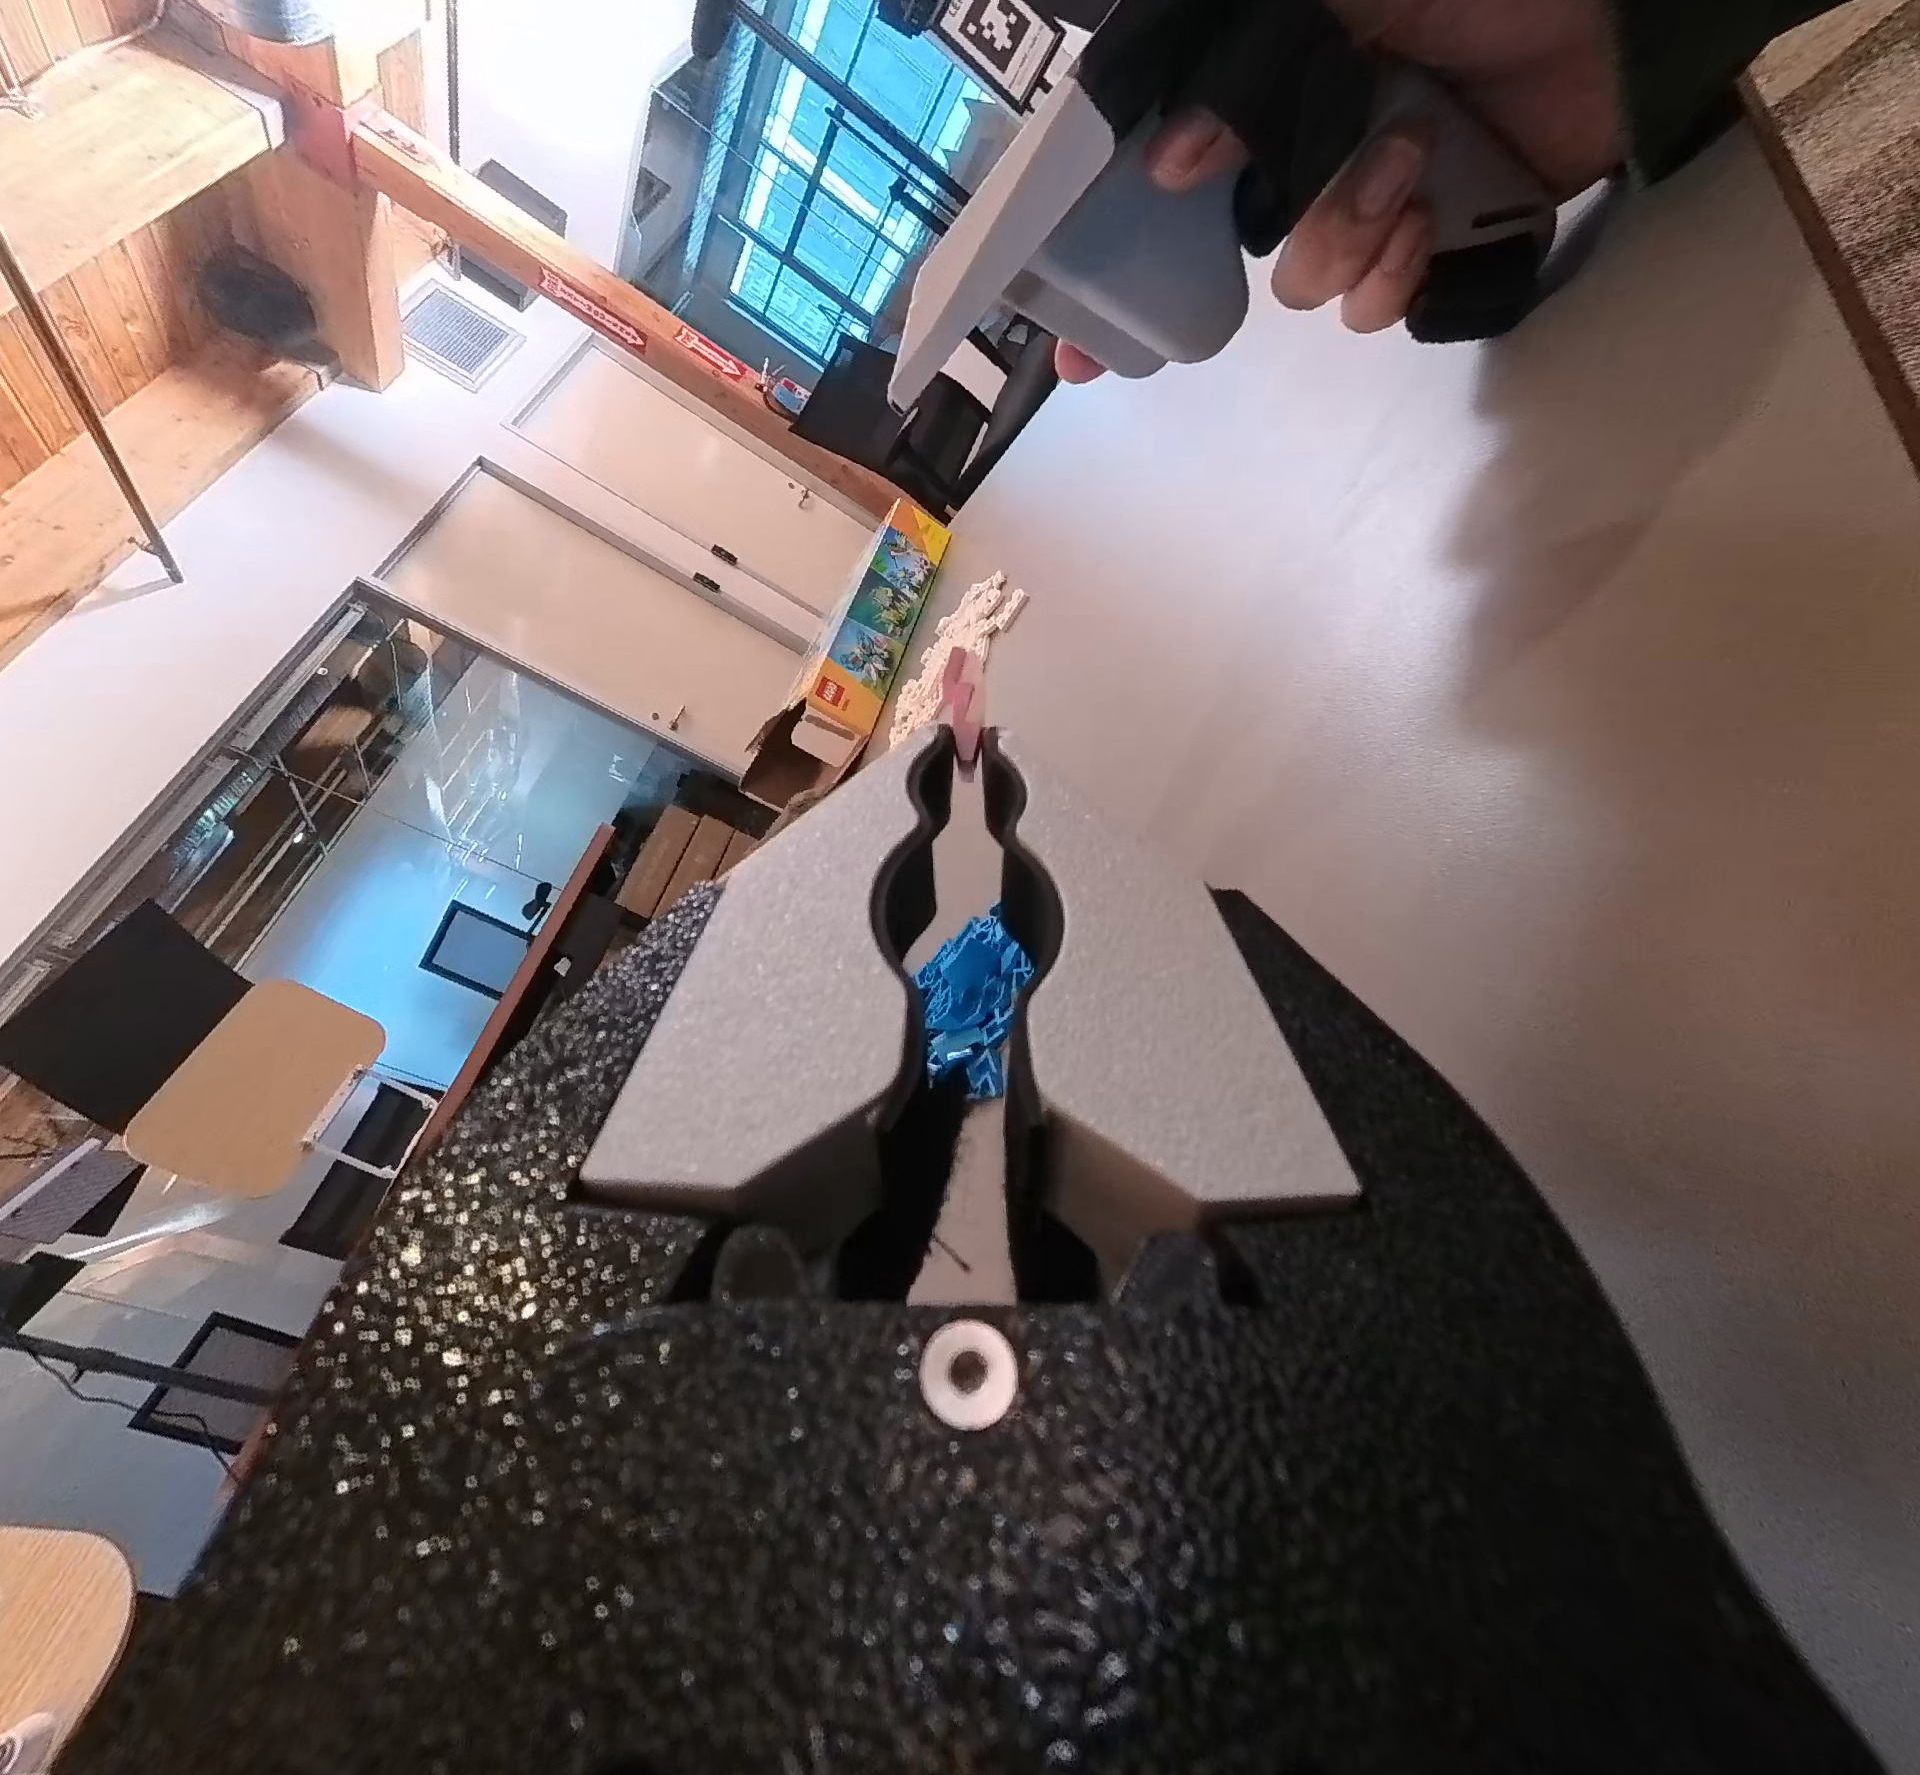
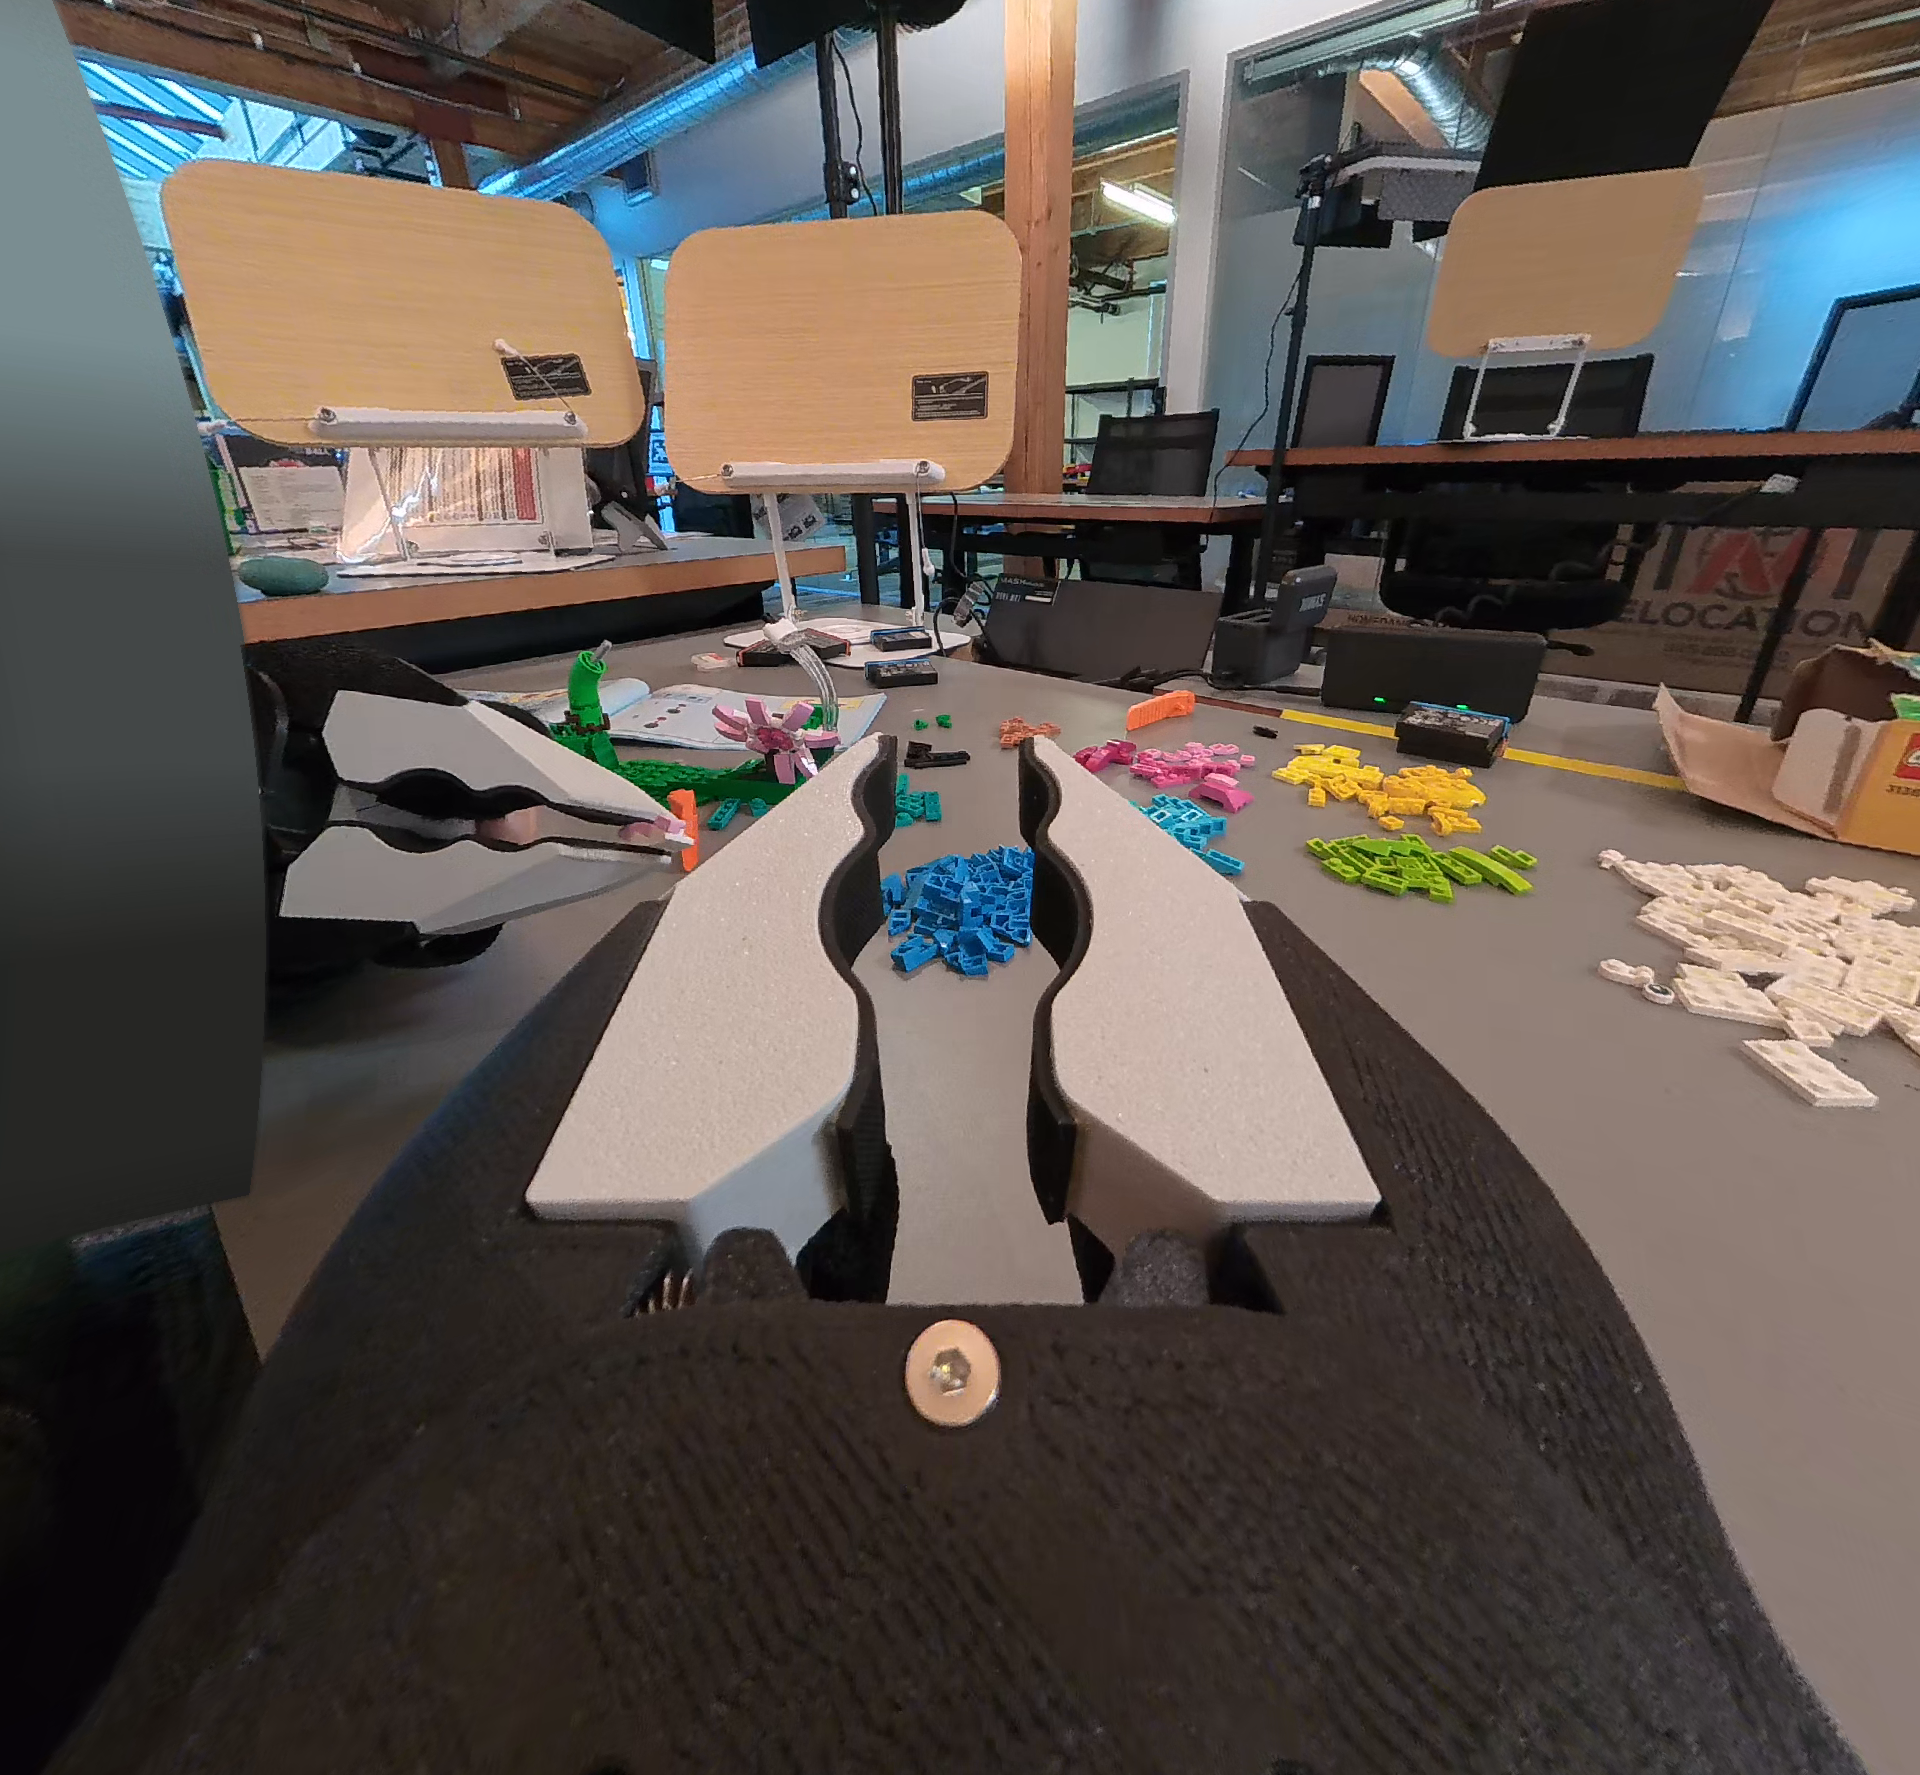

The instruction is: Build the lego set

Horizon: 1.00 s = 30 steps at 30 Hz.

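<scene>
Left gripper (image 1: 971, 738) rolled on its side above the grey table (image 1: 1455, 790); its grey fingers pinched together on a small pale pink lego piece (image 1: 964, 699), which sticks out past the tips; same grip seen from the right wrist view at left (image 2: 665, 837), piece (image 2: 665, 826) at the tips. Right gripper (image 2: 956, 769) held level over the table, fingers apart with nothing between them; through the gap, the heap of blue lego bricks (image 2: 961, 915) lies on the table just beyond. A hand (image 1: 1444, 63) in a dark sleeve grips the right gripper's handle, seen at upper right in the left wrist view. Partly built model on the far left of the table: green lego base with stem (image 2: 665, 759) and a pink lego flower (image 2: 779, 733); open instruction booklet (image 2: 675, 712) lying behind it. Sorted heaps, well apart from one another: pink bricks (image 2: 1174, 769) far centre; yellow bricks (image 2: 1382, 790) to their right; lime green bricks (image 2: 1413, 868) nearer; cyan bricks (image 2: 1190, 821) beside the blue heap; white bricks (image 2: 1787, 956) spread at near right. Yellow lego box in torn brown cardboard (image 2: 1839, 769) at far right; orange brick separator tool (image 2: 1158, 709) far centre.
</scene>
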Available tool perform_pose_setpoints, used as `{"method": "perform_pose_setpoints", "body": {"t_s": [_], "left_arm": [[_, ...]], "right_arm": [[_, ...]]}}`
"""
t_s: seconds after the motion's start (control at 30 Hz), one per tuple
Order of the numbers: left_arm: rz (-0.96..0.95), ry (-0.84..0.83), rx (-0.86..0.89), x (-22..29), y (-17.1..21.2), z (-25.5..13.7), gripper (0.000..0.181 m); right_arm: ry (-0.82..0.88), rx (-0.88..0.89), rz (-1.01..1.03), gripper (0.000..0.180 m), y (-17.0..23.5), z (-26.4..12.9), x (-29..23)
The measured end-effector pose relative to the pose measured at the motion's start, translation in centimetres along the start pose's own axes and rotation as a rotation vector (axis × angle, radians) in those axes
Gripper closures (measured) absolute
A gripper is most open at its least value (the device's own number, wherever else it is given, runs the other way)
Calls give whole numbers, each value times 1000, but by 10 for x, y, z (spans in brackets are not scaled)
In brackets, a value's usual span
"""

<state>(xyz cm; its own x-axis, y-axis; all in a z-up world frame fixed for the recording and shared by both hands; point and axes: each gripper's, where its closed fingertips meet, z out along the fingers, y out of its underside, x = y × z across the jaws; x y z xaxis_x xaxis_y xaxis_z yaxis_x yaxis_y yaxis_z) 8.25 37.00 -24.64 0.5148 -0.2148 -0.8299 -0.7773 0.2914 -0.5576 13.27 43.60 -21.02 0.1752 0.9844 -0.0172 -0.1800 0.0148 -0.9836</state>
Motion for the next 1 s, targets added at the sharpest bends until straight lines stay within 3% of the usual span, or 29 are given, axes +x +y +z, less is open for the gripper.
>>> {"method": "perform_pose_setpoints", "body": {"t_s": [0.4, 0.53, 0.7, 0.87, 1.0], "left_arm": [[6, -1, 8, -1, -3, -1, 178], [8, 29, 63, 3, -13, -3, 178], [-44, 227, 311, 32, -53, -21, 178], [-158, 265, 388, 26, -65, -29, 178], [-220, 309, 429, 27, -71, -34, 178]], "right_arm": [[-38, -13, -16, 158, 2, 1, -7], [-341, -111, 66, 157, 12, -2, -55], [-628, -224, 234, 160, 20, -12, -100], [-790, -287, 461, 160, 20, -24, -115], [-848, -278, 522, 163, 16, -28, -121]]}}
